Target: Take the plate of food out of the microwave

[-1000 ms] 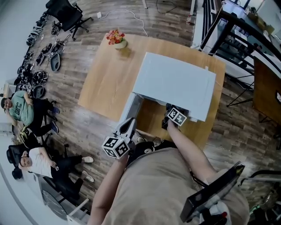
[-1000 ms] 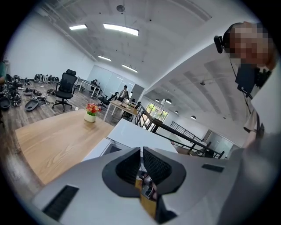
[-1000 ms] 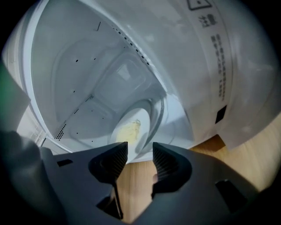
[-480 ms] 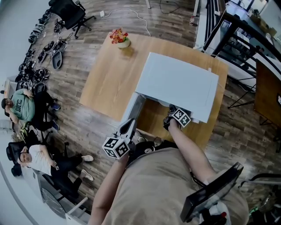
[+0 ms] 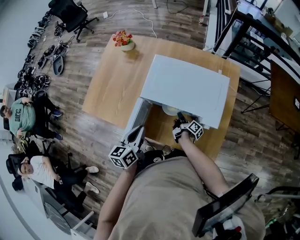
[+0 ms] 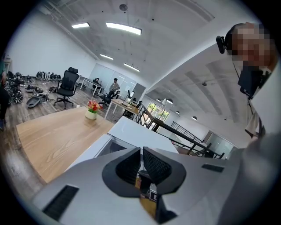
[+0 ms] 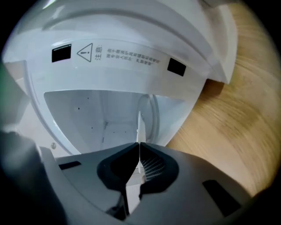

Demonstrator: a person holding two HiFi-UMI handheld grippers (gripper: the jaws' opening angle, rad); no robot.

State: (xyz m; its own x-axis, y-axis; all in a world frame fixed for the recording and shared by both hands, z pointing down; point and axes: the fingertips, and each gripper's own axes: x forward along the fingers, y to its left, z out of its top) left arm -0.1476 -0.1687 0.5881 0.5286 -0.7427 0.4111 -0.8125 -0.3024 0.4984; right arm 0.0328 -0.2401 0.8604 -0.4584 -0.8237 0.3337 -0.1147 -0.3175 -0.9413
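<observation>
The white microwave stands on the wooden table with its door swung open to the left. A pale plate pokes out of the cavity's front; its food is hidden. My right gripper is at the opening, shut on that plate. In the right gripper view the jaws finish closing on the plate's thin white rim, seen edge-on before the microwave's cavity. My left gripper hangs by the door's near end, shut and holding nothing.
A flower pot sits at the table's far left corner. Seated people and gear line the left wall. An office chair stands at the back. Dark desk frames rise to the right.
My right gripper has drawn back a little toward me, and the plate's edge now shows outside the microwave's top. The left gripper has stayed put.
</observation>
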